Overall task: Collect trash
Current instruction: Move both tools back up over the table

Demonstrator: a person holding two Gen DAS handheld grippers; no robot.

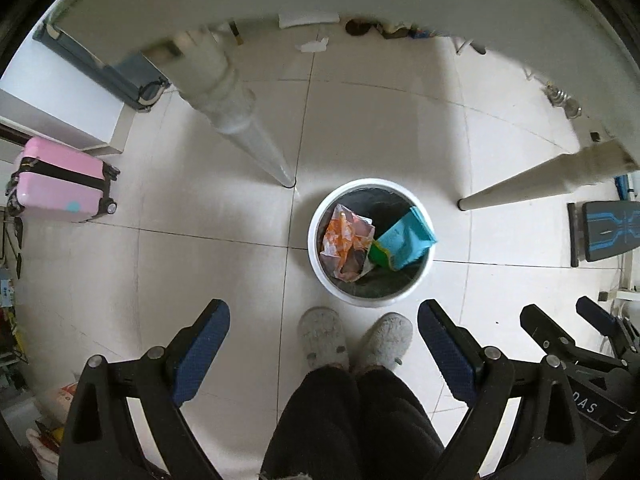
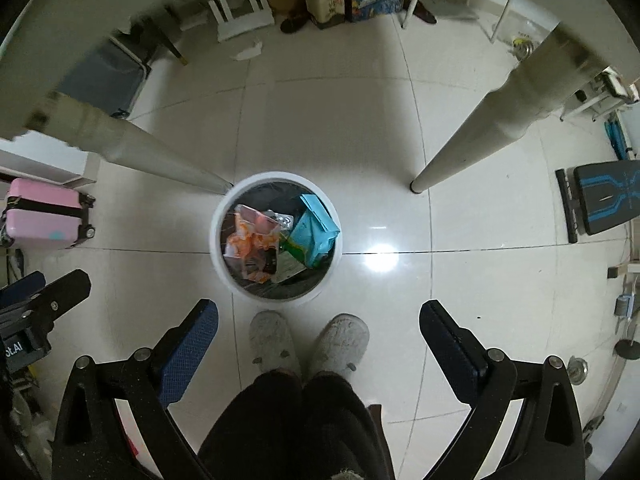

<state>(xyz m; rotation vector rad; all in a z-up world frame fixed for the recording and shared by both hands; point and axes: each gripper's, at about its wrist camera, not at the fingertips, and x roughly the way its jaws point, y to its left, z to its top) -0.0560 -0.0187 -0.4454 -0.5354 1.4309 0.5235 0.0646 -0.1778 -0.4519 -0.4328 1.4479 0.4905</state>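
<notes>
A white round trash bin stands on the tiled floor between two table legs. Inside lie an orange plastic wrapper and a teal and green packet. My left gripper is open and empty, held above the floor in front of the bin. My right gripper is open and empty too, beside the left one; it also shows in the left wrist view. The left gripper shows at the left edge of the right wrist view.
My slippered feet stand just short of the bin. Two tapered table legs flank it. A pink suitcase is at left, a black and blue bench at right. A crumpled white paper lies on the far floor.
</notes>
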